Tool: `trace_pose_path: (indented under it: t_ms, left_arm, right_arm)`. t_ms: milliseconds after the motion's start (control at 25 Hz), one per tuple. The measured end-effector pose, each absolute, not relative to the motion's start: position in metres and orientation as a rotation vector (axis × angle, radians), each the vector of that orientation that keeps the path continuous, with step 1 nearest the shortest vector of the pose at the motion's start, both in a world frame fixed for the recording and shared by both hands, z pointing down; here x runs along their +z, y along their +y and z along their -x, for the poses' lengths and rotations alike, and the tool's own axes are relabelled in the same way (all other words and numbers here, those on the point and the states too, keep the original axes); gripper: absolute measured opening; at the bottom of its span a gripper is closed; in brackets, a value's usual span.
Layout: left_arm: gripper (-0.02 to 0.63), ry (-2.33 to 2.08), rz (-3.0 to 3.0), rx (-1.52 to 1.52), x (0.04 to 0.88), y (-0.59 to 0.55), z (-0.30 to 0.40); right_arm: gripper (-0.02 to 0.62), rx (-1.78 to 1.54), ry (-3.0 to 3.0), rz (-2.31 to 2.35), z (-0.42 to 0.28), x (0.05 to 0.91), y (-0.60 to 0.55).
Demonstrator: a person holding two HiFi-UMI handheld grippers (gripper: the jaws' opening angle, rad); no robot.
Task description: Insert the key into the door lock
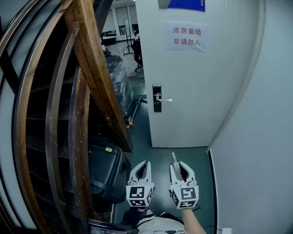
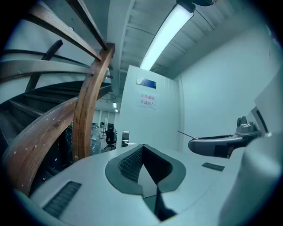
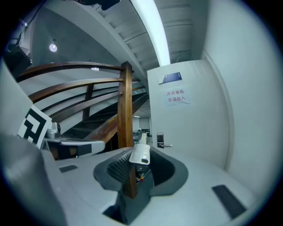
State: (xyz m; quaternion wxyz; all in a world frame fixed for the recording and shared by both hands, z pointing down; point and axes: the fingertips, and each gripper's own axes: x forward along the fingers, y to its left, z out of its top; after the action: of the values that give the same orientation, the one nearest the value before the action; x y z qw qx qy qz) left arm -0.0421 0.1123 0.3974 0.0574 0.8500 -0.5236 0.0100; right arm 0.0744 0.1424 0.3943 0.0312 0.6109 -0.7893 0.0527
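Right gripper (image 1: 180, 167): clamped on key (image 3: 140, 152) (blade aimed forward) | left gripper (image 2: 142, 146): just beside it, jaws together, empty | door lock (image 1: 157, 98): well ahead, on white door (image 1: 201, 91)

Two grippers are recorded: left gripper (image 1: 141, 165) and right gripper (image 1: 181, 166). One key (image 3: 141, 153), one door (image 1: 192, 87), one lock (image 1: 157, 105), one lever handle (image 1: 165, 100), one paper notice (image 1: 187, 36), one blue plate (image 1: 186, 4) and one wooden staircase (image 1: 94, 73) are counted.
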Motion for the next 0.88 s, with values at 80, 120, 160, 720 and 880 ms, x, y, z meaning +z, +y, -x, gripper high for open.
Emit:
trace_pose_path:
  t_ms: [80,120,160,720,880]
  left_arm:
    - [0.003,-1.581,-2.58,0.029,0.397,0.11,0.043]
    - [0.003,-1.579,-2.581,0.027,0.398,0.109,0.044]
    - [0.003,-1.578,-2.581,0.024,0.398,0.107,0.044]
    - [0.003,-1.547,-2.563,0.038,0.414,0.082,0.078]
    - [0.003,-1.547,-2.537,0.04,0.427,0.07,0.092]
  right_arm:
    - [0.118,0.16,-2.429,-1.882,-0.072,0.395,0.14]
    - [0.118,0.158,-2.428,-1.882,-0.071,0.395,0.138]
    - [0.118,0.156,-2.427,-1.882,-0.071,0.395,0.137]
    - [0.118,0.176,-2.392,-1.926,-0.049,0.407,0.107]
    - [0.119,0.206,-2.37,-1.95,-0.045,0.417,0.093]
